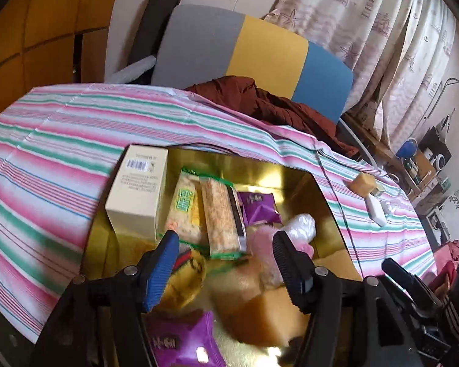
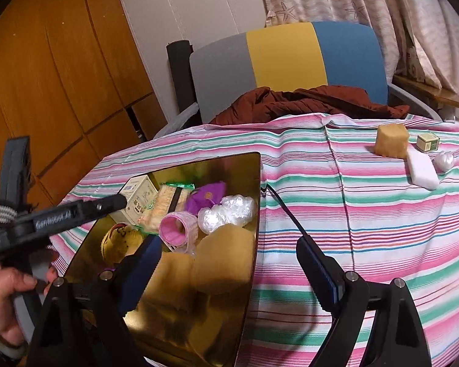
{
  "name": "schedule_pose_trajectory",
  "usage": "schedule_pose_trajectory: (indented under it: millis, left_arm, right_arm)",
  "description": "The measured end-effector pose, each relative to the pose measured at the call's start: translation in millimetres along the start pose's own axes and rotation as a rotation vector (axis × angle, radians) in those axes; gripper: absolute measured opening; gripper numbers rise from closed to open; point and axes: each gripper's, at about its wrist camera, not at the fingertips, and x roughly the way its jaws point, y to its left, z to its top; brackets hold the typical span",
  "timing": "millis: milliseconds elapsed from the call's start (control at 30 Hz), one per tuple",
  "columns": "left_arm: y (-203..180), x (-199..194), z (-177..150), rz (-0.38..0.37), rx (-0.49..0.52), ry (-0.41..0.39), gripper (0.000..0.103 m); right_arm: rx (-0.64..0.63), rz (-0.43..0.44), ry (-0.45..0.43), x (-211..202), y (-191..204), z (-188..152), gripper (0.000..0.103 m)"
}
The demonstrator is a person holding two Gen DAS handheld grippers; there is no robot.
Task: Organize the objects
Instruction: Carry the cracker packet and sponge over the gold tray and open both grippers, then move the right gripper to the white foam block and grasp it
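Gold tray (image 2: 254, 165) nearly filled; both hand-held grippers, left (image 1: 226, 244) and right (image 2: 229, 255), gape empty, so next fetch the sponge block (image 2: 391, 143).

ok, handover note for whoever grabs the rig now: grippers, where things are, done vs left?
Left gripper: open, empty, over the gold tray.
Right gripper: open, empty, at the tray's near right edge.
Done, in the tray: cream box, cracker packs, purple packets, pink roll, clear plastic wads, tan sponges, yellow item.
Left, on the striped tablecloth far right: tan sponge block, small green-and-white box, white block, plastic wad.
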Motion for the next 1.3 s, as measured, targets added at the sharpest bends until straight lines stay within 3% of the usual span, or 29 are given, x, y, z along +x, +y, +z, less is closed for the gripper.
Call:
schedule_pose_trajectory:
  millis: [200, 467, 833, 1300]
  left_arm:
    - [-4, -3, -7, -0.032, -0.023, 0.011, 0.065]
    - [-28, -3, -9, -0.073, 0.053, 0.025, 0.065]
    - [-64, -4, -3, -0.194, 0.105, 0.04, 0.065]
    - [-134, 15, 8, -0.215, 0.254, 0.098, 0.065]
  right_arm:
    - [0.007, 0.002, -0.012, -3, 0, 2, 0.09]
    - [0.017, -0.052, -0.042, -13, -12, 17, 0.09]
    - [0.077, -0.23, -0.06, -24, -72, 41, 0.09]
    - [0.122, -0.379, -0.024, -13, -151, 42, 0.09]
